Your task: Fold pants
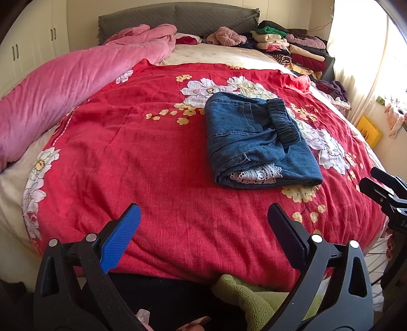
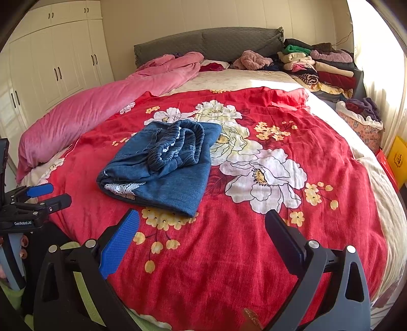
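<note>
The blue denim pants point(image 1: 257, 142) lie folded into a compact rectangle on the red floral bedspread point(image 1: 152, 157), elastic waistband on top and white lace trim showing at the near edge. They also show in the right wrist view point(image 2: 162, 168), left of centre. My left gripper point(image 1: 203, 214) is open and empty, held near the bed's front edge, short of the pants. My right gripper point(image 2: 203, 216) is open and empty, just in front and to the right of the pants. Each gripper shows in the other's view: the right one point(image 1: 381, 188), the left one point(image 2: 48, 196).
A rolled pink duvet point(image 1: 56, 96) lies along the bed's left side. Stacks of folded clothes point(image 1: 292, 45) sit at the head on the right, by the grey headboard point(image 1: 178, 17). A basket of clothes point(image 2: 361, 119) and a yellow box point(image 2: 399, 160) stand right of the bed. White wardrobes point(image 2: 51, 63) line the left wall.
</note>
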Action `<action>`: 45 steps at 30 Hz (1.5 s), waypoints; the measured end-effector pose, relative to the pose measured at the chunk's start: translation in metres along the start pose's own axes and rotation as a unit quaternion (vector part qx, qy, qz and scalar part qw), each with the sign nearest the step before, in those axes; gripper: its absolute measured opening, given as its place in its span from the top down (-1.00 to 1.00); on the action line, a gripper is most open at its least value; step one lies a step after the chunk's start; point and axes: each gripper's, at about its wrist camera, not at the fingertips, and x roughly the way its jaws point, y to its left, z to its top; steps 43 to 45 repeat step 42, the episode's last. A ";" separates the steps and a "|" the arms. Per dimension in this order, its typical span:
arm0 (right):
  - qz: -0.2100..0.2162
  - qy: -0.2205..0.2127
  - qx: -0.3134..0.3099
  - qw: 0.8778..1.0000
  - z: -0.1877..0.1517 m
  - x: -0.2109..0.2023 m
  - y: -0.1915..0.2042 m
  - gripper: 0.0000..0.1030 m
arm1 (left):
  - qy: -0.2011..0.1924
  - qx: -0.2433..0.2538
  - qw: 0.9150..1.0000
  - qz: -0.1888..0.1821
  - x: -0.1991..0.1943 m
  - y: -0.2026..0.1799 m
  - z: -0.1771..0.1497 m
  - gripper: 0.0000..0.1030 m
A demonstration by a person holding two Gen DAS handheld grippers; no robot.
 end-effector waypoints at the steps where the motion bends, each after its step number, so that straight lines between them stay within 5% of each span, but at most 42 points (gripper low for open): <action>1: -0.001 -0.001 -0.001 1.000 0.000 0.000 0.000 -0.91 | 0.000 0.000 1.000 0.000 0.001 0.000 0.000 -0.81; 30: -0.019 0.010 0.017 1.000 -0.005 0.006 -0.022 -0.91 | 0.038 -0.021 0.999 0.025 0.022 0.018 0.000 -0.81; 37: -0.068 -0.001 0.063 0.996 0.007 0.010 -0.092 -0.91 | 0.031 -0.077 0.993 0.080 0.031 0.084 0.023 -0.81; 42: -0.147 0.009 0.144 0.979 0.032 0.028 -0.209 -0.91 | 0.045 -0.082 0.981 0.171 0.069 0.150 0.066 -0.82; 45: -0.147 0.009 0.144 0.979 0.032 0.028 -0.209 -0.91 | 0.045 -0.082 0.981 0.171 0.069 0.150 0.066 -0.82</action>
